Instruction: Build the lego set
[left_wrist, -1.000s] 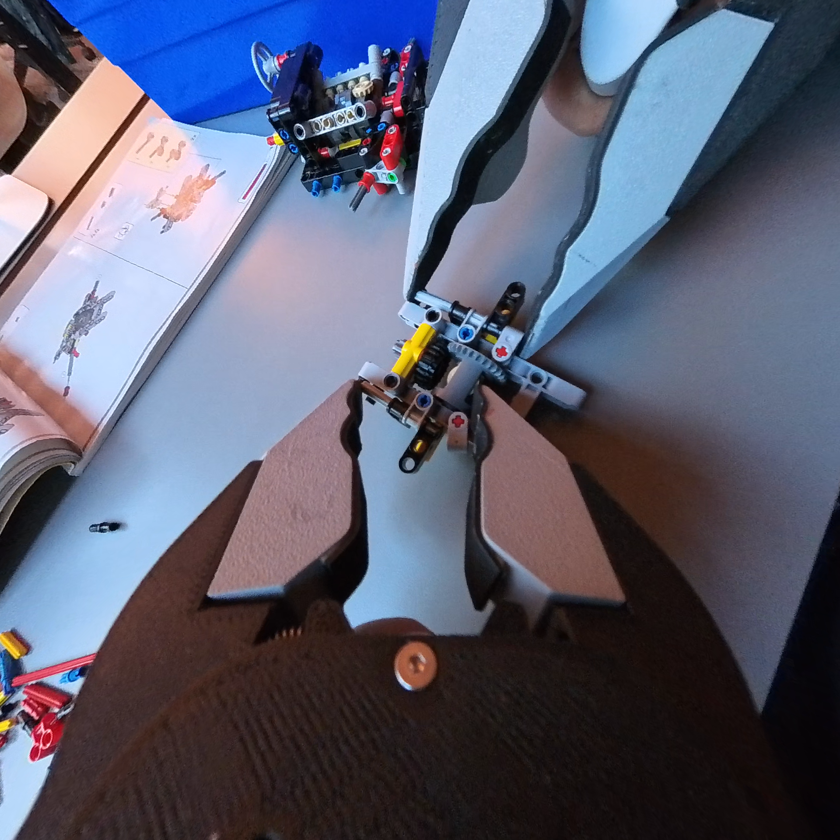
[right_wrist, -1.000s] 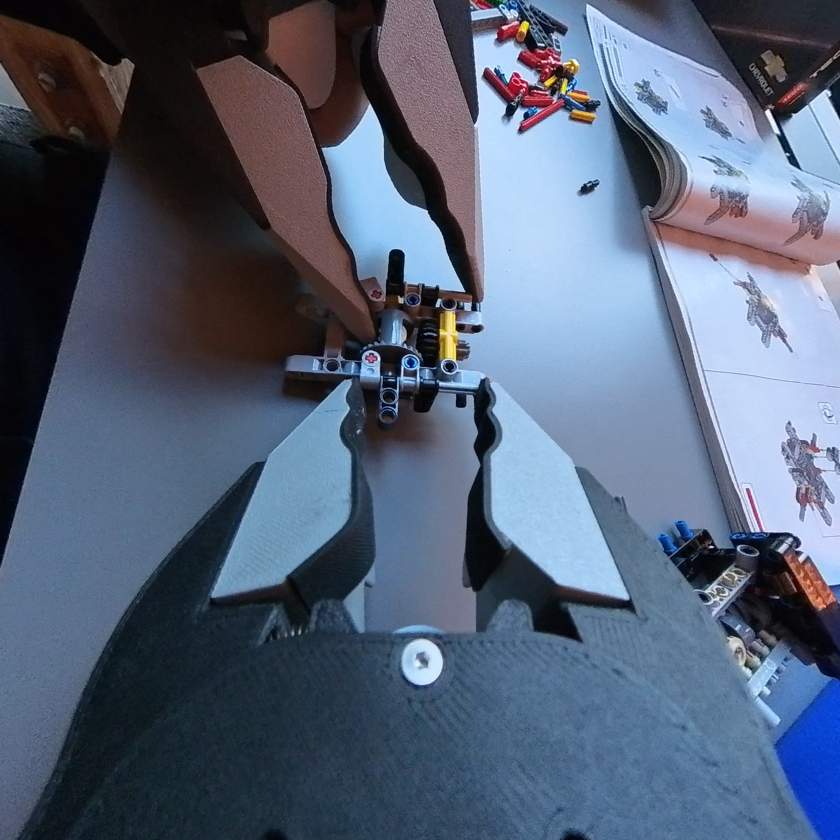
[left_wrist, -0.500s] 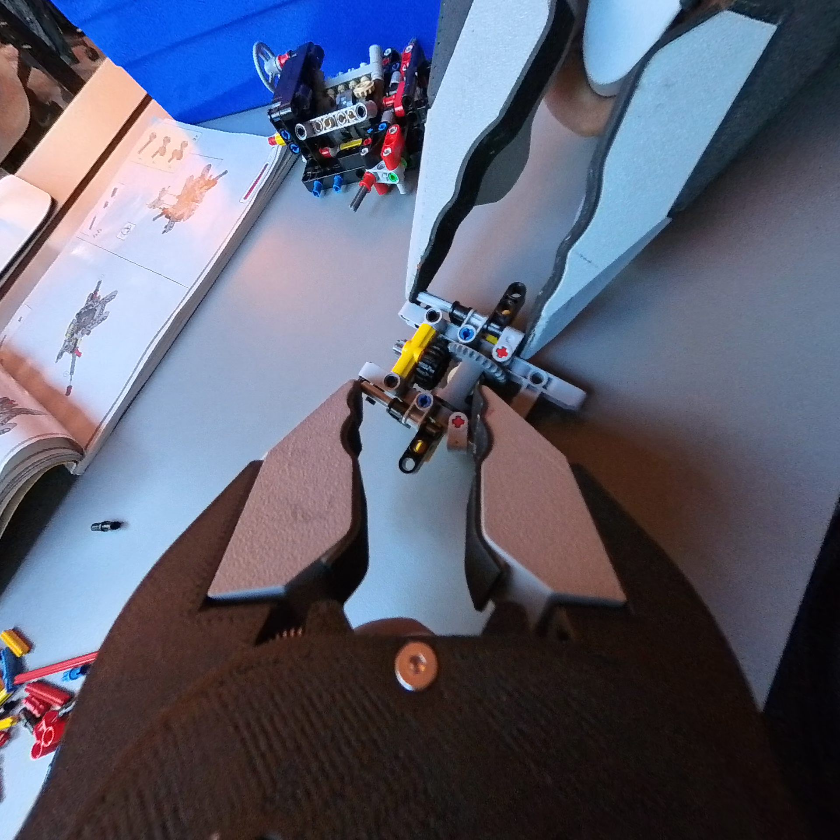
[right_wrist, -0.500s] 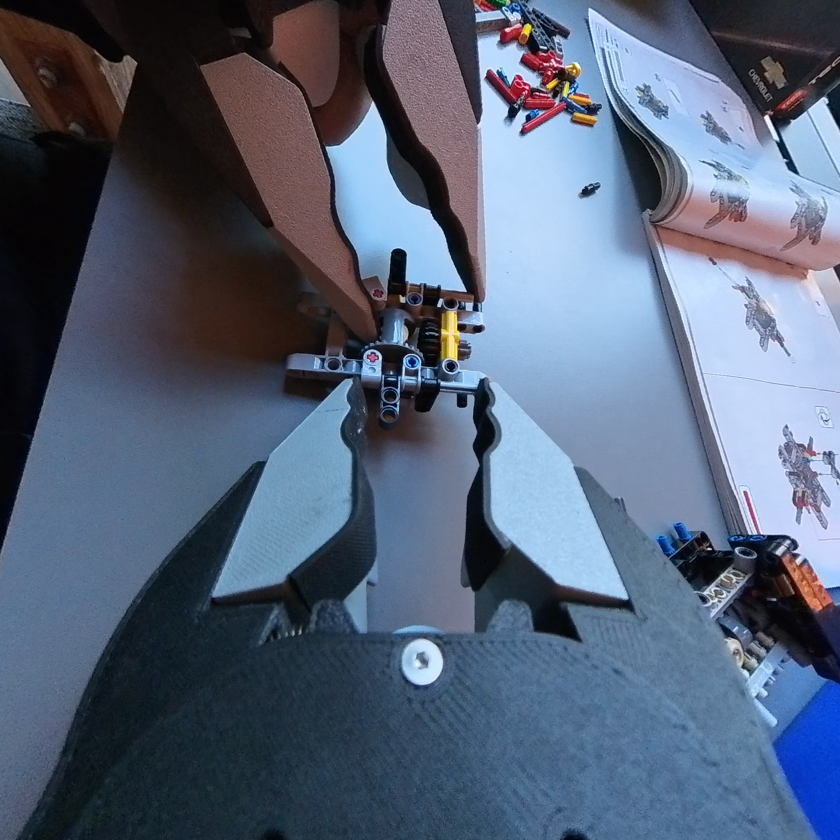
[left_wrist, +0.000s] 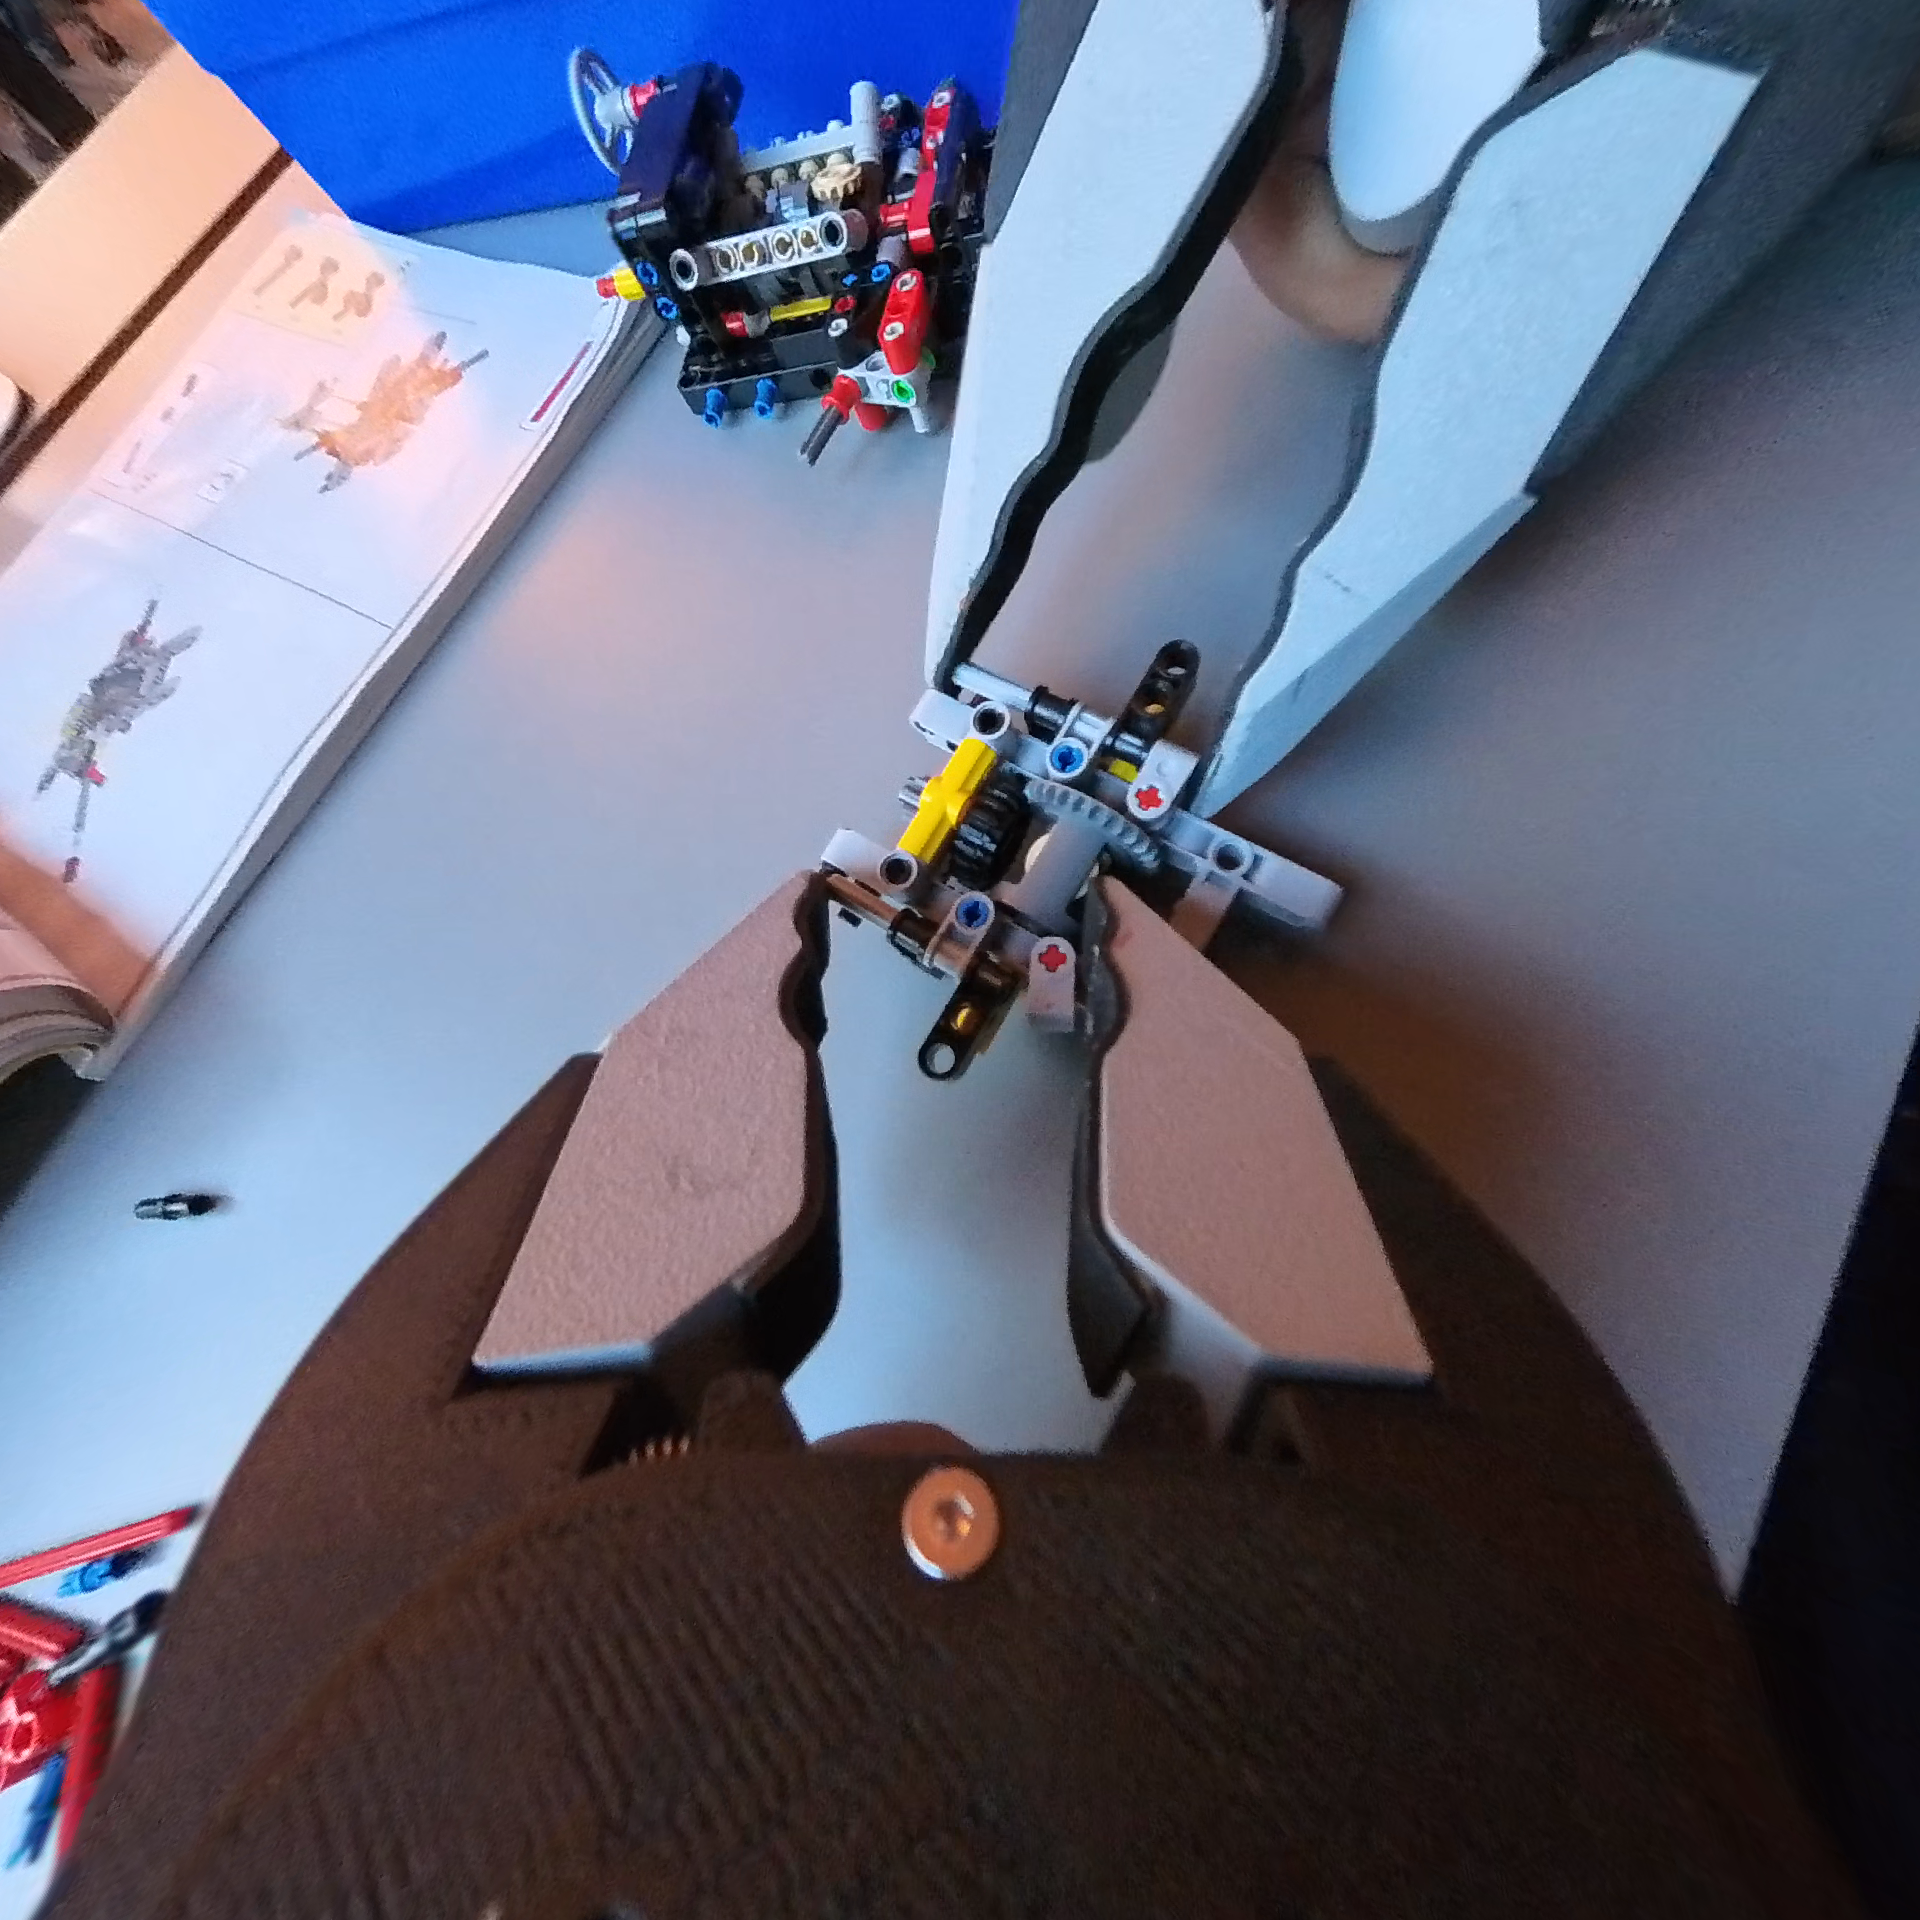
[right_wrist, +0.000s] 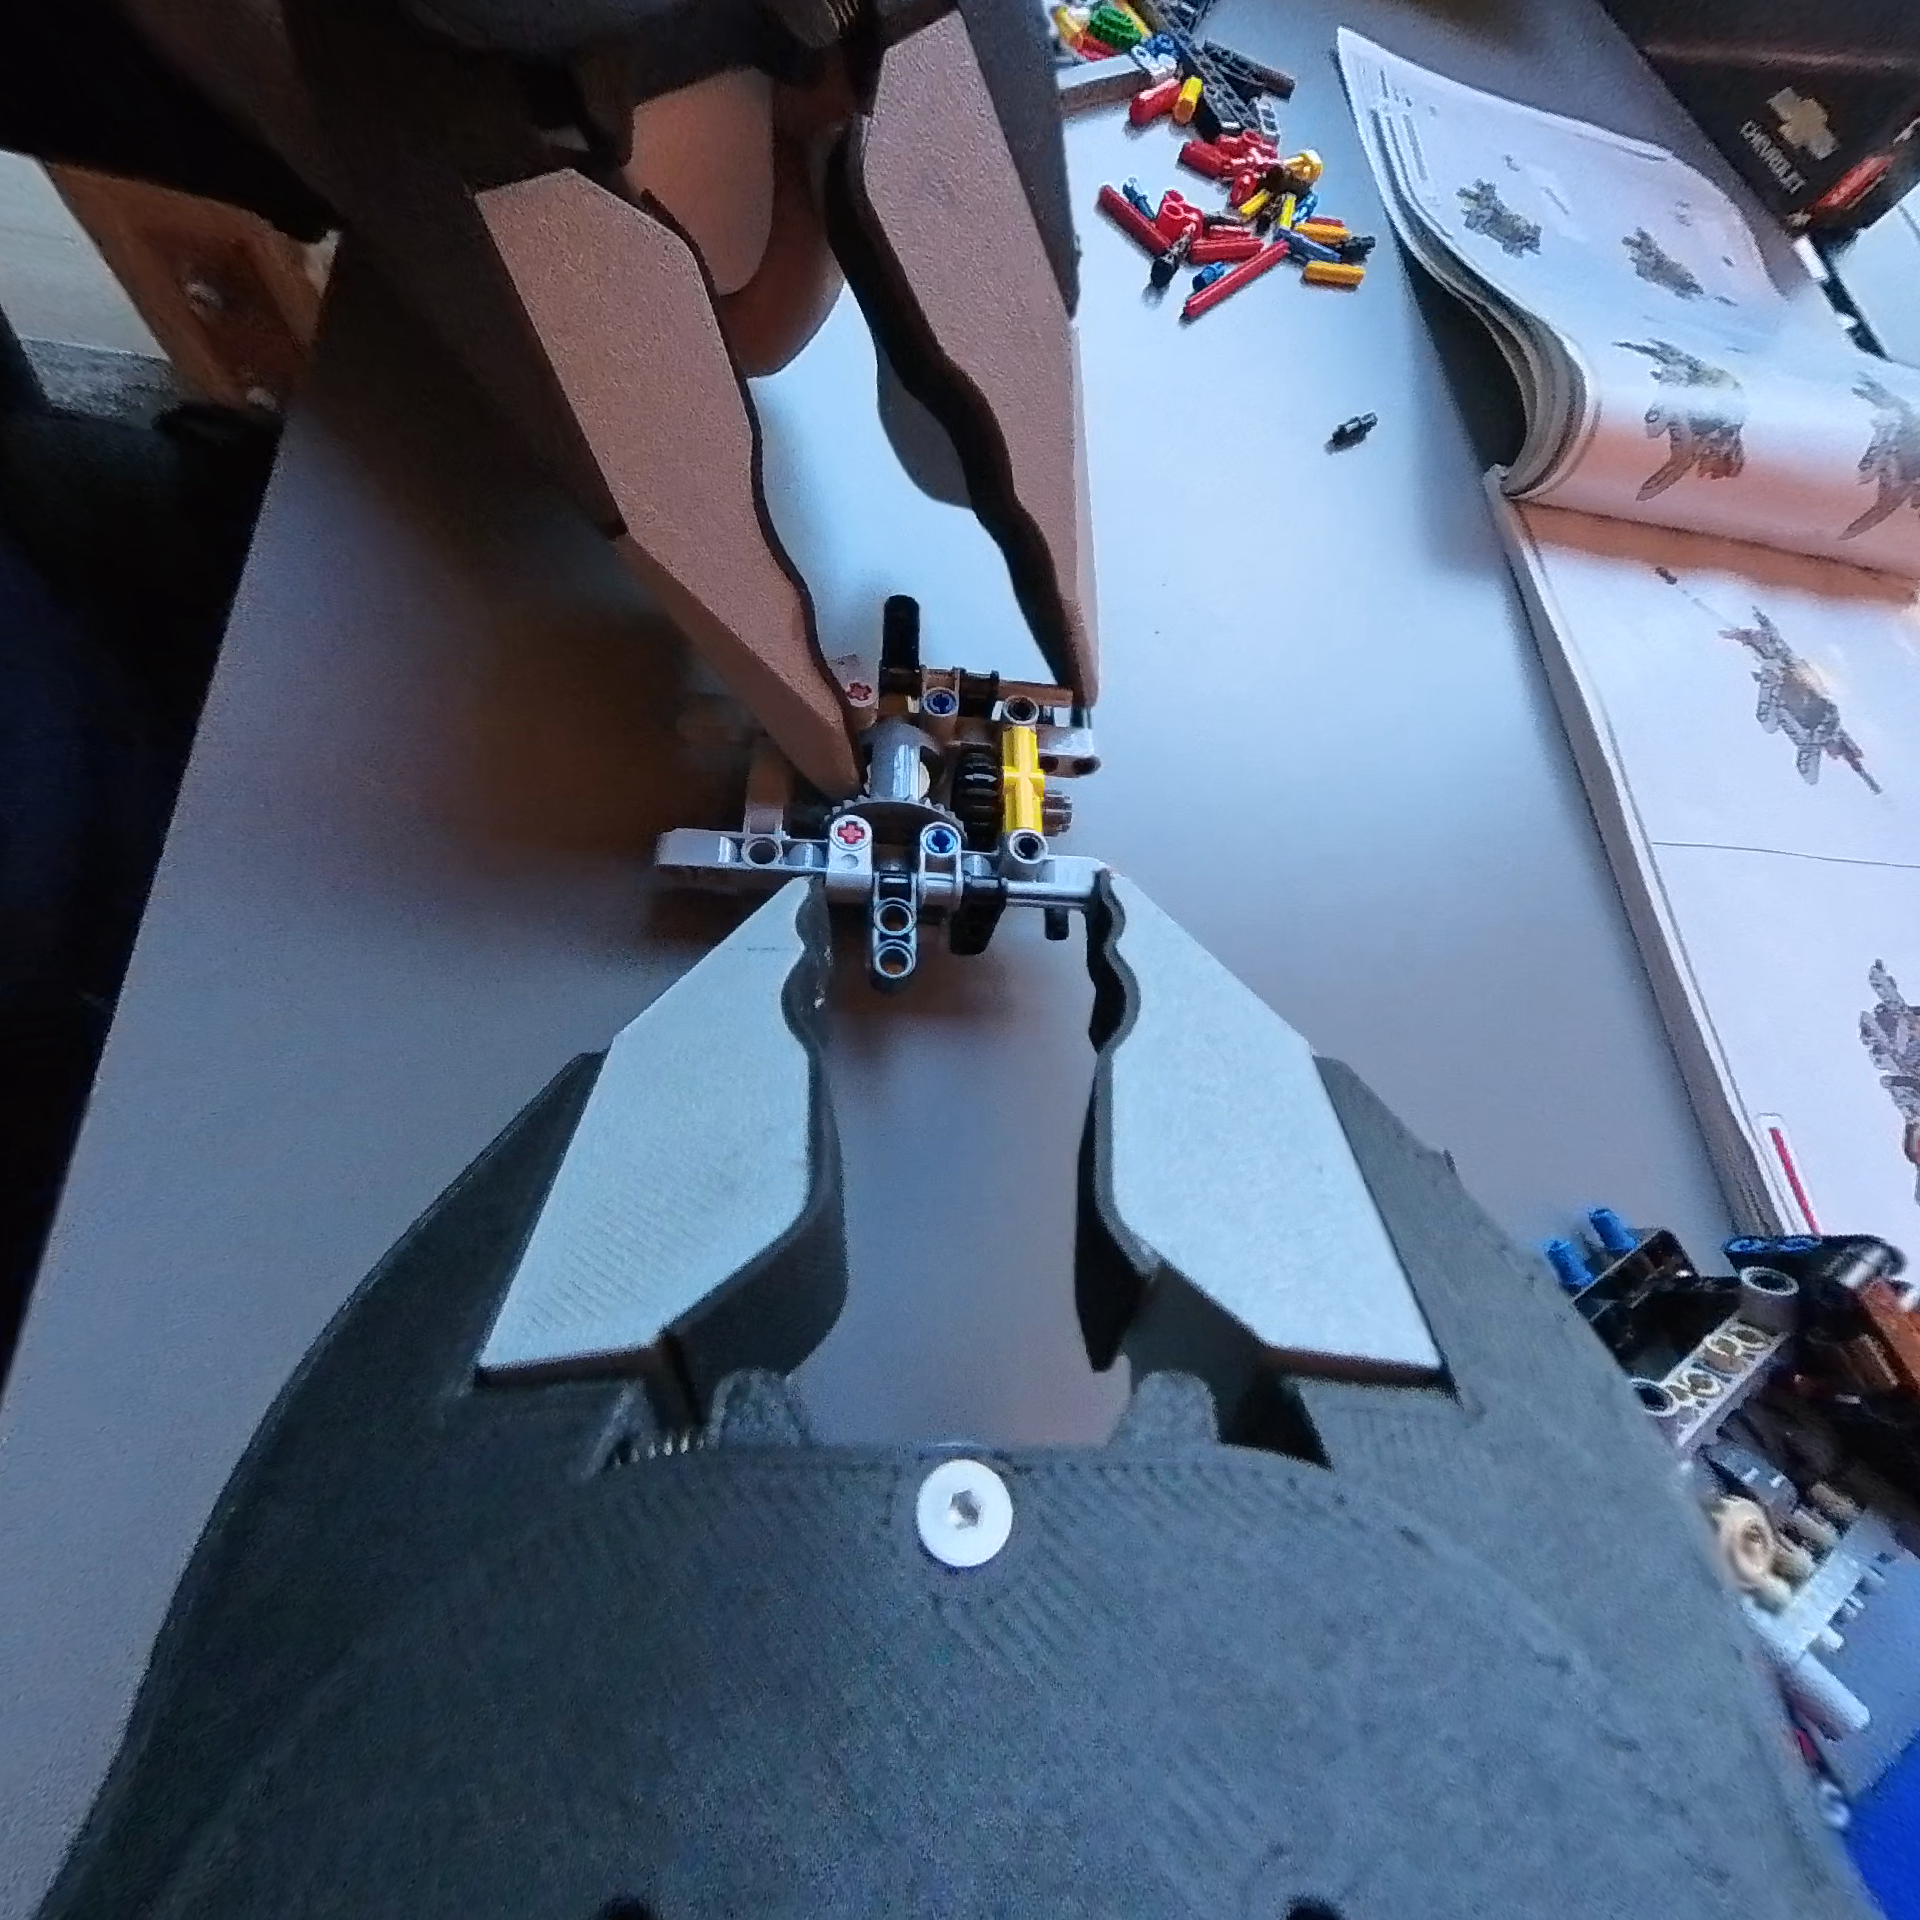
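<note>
1. Small grey toy-brick gear assembly with yellow connector, black gears and thin axles (left_wrist: 1023, 831) – flat on grey tabletop (left_wrist: 623, 727), mid-table, between the two grippers.
2. Left gripper (left_wrist: 951, 914) – brown-tinted fingers clamped across near end of assembly, one tip on axle end, other pressed against grey barrel side; gripping it.
3. Right gripper (right_wrist: 951, 894) – grey fingers clamped across opposite end, one tip at grey beam, other on end of thin axle; gripping too.
4. Progress, judged from layout only – assembly partly built, gears and cross-axles already seated; held from both ends, not lifted.
5. Left over nearby – larger black-red-grey brick chassis module (left_wrist: 800, 239) standing apart near blue backdrop; loose pile of red, yellow, blue and black pins and rods (right_wrist: 1236, 218) unsorted; single black pin (right_wrist: 1351, 426) lying alone; open instruction booklet (right_wrist: 1714, 623) beside.
6. Joining of small assembly to chassis – not done.
</note>
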